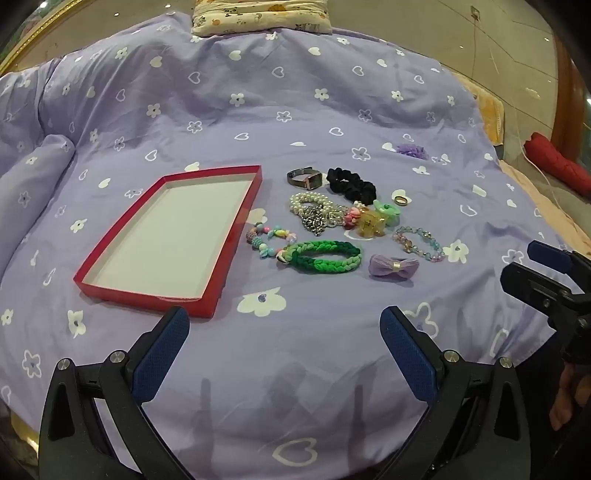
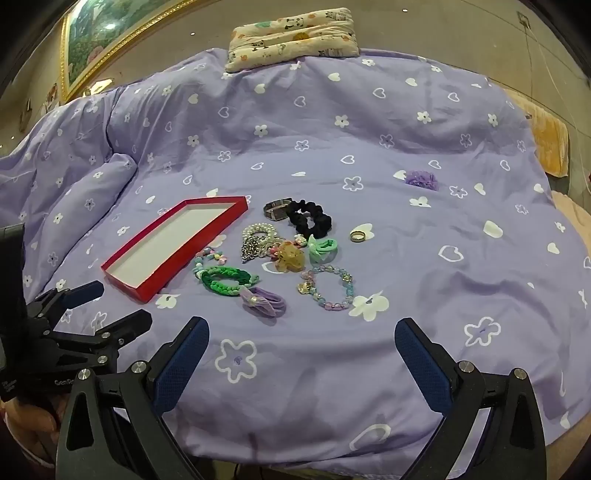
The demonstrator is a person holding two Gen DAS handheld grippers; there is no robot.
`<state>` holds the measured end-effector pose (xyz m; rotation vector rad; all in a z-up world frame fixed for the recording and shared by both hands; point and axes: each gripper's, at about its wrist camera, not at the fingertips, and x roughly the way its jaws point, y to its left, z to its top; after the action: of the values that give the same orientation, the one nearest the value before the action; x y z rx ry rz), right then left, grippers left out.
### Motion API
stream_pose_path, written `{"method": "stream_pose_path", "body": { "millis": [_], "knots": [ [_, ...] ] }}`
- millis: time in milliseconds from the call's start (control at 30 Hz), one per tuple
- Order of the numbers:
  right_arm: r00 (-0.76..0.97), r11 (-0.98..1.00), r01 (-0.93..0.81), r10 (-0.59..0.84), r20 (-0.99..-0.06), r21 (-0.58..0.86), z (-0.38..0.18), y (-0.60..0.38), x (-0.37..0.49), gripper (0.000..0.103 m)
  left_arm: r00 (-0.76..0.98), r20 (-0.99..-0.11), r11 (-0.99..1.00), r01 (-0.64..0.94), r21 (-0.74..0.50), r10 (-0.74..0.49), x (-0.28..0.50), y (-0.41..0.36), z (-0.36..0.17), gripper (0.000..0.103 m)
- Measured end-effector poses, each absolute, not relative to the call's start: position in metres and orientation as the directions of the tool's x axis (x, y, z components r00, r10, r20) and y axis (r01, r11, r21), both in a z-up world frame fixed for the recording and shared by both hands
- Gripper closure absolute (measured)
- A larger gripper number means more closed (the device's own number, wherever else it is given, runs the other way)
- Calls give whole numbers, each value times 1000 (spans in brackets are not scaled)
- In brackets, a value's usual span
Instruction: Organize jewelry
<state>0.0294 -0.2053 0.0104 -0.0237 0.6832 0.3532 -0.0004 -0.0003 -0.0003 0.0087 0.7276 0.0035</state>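
A shallow red tray (image 1: pixel 236 236) (image 2: pixel 155 284) with a white bottom lies on the purple bedspread. To its right lies a heap of jewelry: a green braided bracelet (image 1: pixel 325 256) (image 2: pixel 229 282), a watch (image 1: pixel 304 178) (image 2: pixel 275 211), a black scrunchie (image 1: pixel 351 184) (image 2: pixel 310 219), a pearl bracelet (image 1: pixel 308 203), a ring (image 1: pixel 400 200) (image 2: pixel 357 235), a pastel bead bracelet (image 1: pixel 419 243) (image 2: pixel 328 290) and a purple bow (image 1: pixel 393 266) (image 2: pixel 262 301). My left gripper (image 1: pixel 284 332) is open and empty, short of the heap. My right gripper (image 2: pixel 301 343) is open and empty.
A purple fabric flower (image 1: pixel 412 150) (image 2: pixel 421 180) lies apart at the far right. A patterned pillow (image 1: pixel 258 16) (image 2: pixel 291 37) sits at the bed's far end. A red cushion (image 1: pixel 554 166) lies beyond the right edge. The bedspread (image 1: pixel 295 369) is rumpled at left.
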Motion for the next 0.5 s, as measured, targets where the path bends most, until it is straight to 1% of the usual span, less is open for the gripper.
{"method": "stream_pose_path", "body": {
  "millis": [67, 100, 233, 333, 500],
  "knots": [
    [718, 941, -325, 310, -624, 93, 10, -206, 30, 1, 747, -665, 1000, -5, 13, 12, -2, -1, 0, 0],
    [717, 942, -322, 310, -624, 97, 10, -207, 31, 1, 736, -677, 1000, -7, -18, -7, 2, 8, -6, 0],
    [726, 938, -339, 312, -612, 77, 11, -201, 24, 1, 739, -674, 1000, -10, -14, -2, 0, 11, -5, 0],
    [708, 931, -349, 335, -622, 104, 11, -204, 27, 1, 741, -671, 1000, -15, -14, 2, -2, 11, -4, 0],
    [707, 932, -348, 333, -624, 102, 7, -199, 25, 1, 743, -669, 1000, -24, -11, 10, -3, 7, -3, 0]
  ]
}}
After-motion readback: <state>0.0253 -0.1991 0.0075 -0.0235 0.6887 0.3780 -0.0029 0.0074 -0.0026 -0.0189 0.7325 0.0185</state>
